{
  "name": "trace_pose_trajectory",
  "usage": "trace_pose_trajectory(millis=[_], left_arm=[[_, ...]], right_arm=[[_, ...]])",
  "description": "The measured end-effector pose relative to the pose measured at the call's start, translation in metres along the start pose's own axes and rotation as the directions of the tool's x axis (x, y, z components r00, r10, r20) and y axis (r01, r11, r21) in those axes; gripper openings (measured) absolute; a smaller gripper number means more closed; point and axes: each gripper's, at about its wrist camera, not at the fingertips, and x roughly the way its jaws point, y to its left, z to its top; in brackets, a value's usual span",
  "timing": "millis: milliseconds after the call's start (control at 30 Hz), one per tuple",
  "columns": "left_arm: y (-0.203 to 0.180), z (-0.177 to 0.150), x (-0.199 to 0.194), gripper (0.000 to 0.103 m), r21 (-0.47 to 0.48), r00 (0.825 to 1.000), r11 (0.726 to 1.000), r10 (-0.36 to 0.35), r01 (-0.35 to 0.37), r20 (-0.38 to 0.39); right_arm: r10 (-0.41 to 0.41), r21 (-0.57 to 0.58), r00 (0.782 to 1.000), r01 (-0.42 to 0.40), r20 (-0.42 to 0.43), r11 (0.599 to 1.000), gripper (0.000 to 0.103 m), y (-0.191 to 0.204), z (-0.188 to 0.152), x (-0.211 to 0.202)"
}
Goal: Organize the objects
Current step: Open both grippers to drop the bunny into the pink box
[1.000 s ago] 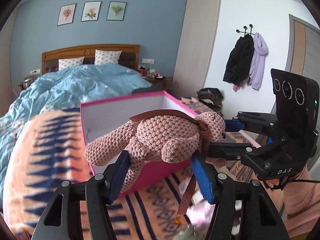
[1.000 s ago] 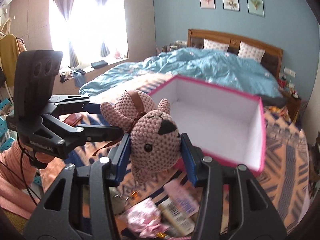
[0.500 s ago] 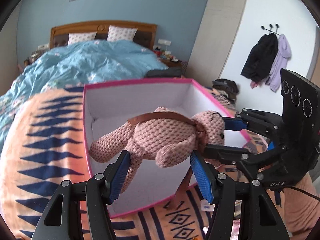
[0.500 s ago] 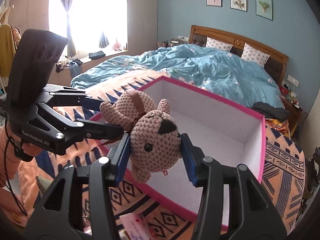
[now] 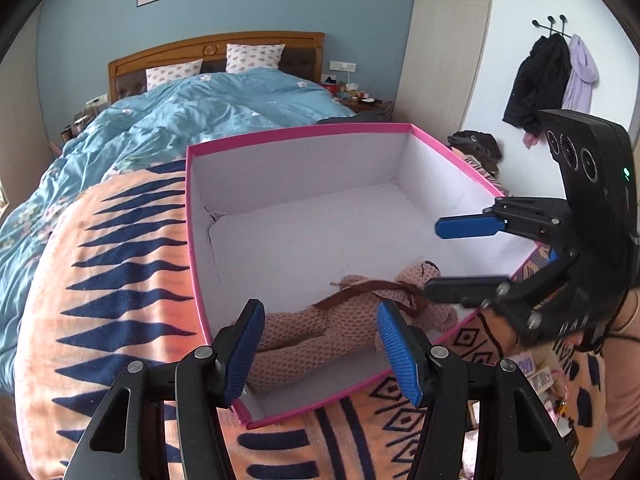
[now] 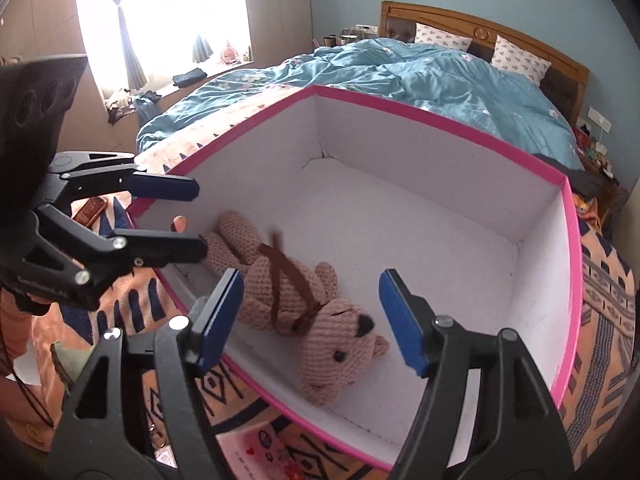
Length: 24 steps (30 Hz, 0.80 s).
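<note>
While the bear (image 6: 316,320) lies at the box's (image 6: 440,120) six o'clock wall, the right claw (image 6: 316,320) is opening wide; the left claw (image 5: 320,344), closing slightly yet gripping nothing, should lift straight out.

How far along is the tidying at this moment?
Done: the knitted bear lies inside the pink box. In hand: nothing; the right gripper is opening around its head, the left gripper closing, pads clear. Left: small items lie outside the box.
</note>
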Motion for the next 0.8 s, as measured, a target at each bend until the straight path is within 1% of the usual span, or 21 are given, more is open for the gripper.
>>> trace_pose_trajectory(millis=[67, 133, 267, 400, 467, 500, 533, 600, 667, 767, 800], left_arm=[[0.001, 0.0, 0.0, 0.06, -0.003, 1.0, 1.0, -0.003, 0.003, -0.001], [0.004, -0.001, -0.002, 0.06, -0.014, 1.0, 1.0, -0.007, 0.007, 0.003], [0.007, -0.005, -0.008, 0.059, -0.022, 1.0, 1.0, 0.004, -0.004, 0.002], [0.001, -0.015, -0.019, 0.061, -0.014, 1.0, 1.0, 0.004, -0.004, 0.001], [-0.002, -0.021, -0.032, 0.065, -0.018, 0.999, 1.0, 0.003, -0.002, 0.038], [-0.002, -0.025, -0.039, 0.07, -0.026, 0.998, 0.999, -0.018, 0.019, 0.052], [-0.003, -0.03, -0.048, 0.072, -0.034, 0.996, 0.998, -0.043, 0.046, 0.073], [-0.006, -0.039, -0.062, 0.074, -0.028, 0.992, 0.997, -0.072, 0.076, 0.104], [-0.013, -0.051, -0.074, 0.076, -0.004, 0.988, 0.996, -0.093, 0.094, 0.122], [-0.023, -0.073, -0.084, 0.077, 0.017, 0.987, 0.993, -0.114, 0.113, 0.112], [-0.024, -0.08, -0.084, 0.077, 0.017, 0.988, 0.994, -0.111, 0.11, 0.106]], right_arm=[[0.016, 0.045, 1.0, -0.015, -0.011, 0.999, 0.072, -0.008, -0.005, -0.005], [0.058, 0.093, 0.998, -0.055, -0.022, 0.994, 0.072, -0.011, -0.009, -0.01], [0.123, 0.128, 0.992, -0.118, -0.026, 0.985, 0.071, -0.006, -0.014, -0.015], [0.091, 0.113, 0.996, -0.09, -0.002, 0.989, 0.071, 0.007, -0.02, -0.023], [0.079, 0.117, 0.996, -0.083, 0.036, 0.99, 0.071, 0.012, -0.024, -0.036], [0.073, 0.113, 0.995, -0.08, 0.066, 0.99, 0.071, 0.017, -0.028, -0.046], [0.066, 0.097, 0.994, -0.075, 0.09, 0.992, 0.071, 0.025, -0.031, -0.055], [0.058, 0.063, 0.99, -0.067, 0.131, 0.996, 0.071, 0.041, -0.036, -0.072], [0.088, 0.03, 0.984, -0.094, 0.155, 0.995, 0.071, 0.06, -0.046, -0.086], [0.136, 0.006, 0.98, -0.138, 0.142, 0.99, 0.071, 0.083, -0.061, -0.087], [0.153, 0.009, 0.979, -0.155, 0.132, 0.988, 0.071, 0.089, -0.067, -0.085]])
